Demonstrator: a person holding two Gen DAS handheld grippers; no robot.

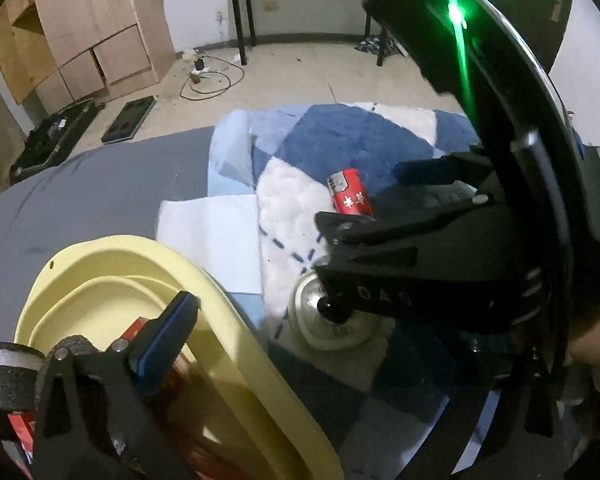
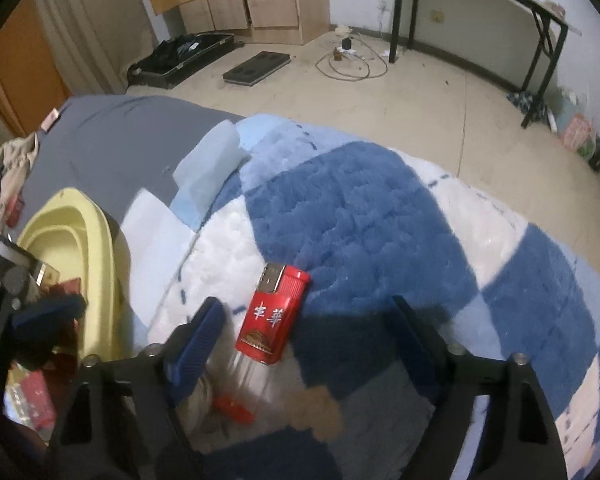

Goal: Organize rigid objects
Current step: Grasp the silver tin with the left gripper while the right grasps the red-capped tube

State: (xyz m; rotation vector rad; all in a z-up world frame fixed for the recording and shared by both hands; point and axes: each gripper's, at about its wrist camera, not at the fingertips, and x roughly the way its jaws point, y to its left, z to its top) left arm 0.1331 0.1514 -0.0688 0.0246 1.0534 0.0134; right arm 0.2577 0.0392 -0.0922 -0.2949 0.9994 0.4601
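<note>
Risk: right gripper (image 2: 304,320) gaping over red box (image 2: 274,318) | left gripper (image 1: 260,280) apart, empty | soft blanket (image 2: 360,208) may let box tip, slip

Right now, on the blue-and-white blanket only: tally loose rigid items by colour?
Red: 1, the red box with white characters, lying flat.
White/silver: 1, the round can, partly hidden behind the right gripper.
Total: 2.
A small red piece near the bottom of the right wrist view is too blurred to count.
</note>
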